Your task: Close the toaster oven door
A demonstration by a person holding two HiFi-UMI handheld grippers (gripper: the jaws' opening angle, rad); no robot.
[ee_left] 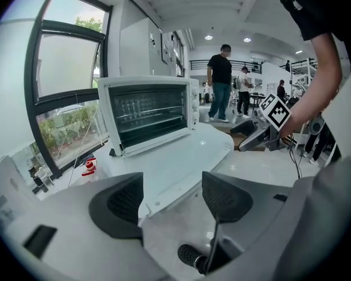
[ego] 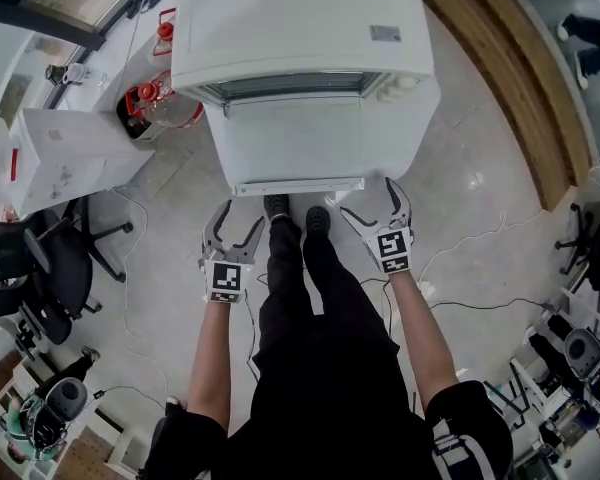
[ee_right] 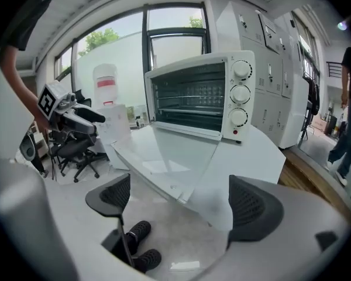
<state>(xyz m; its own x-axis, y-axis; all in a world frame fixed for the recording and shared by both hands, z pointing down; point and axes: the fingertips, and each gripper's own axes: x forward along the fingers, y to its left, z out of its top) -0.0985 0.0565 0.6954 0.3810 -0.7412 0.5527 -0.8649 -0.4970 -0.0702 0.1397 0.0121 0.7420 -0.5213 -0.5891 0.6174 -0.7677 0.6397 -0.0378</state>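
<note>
White glass-paned toaster oven door (ego: 298,146), stiff, hinged, likely light: lift at its front edge. Left gripper (ego: 237,224) and right gripper (ego: 374,206) gape wide, empty.

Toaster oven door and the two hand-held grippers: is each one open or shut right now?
Toaster oven door: open, folded down flat toward the person.
Left hand-held gripper: open, jaws apart, gripping nothing, near the door's front edge.
Right hand-held gripper: open, jaws apart, gripping nothing, near the door's front edge.
</note>
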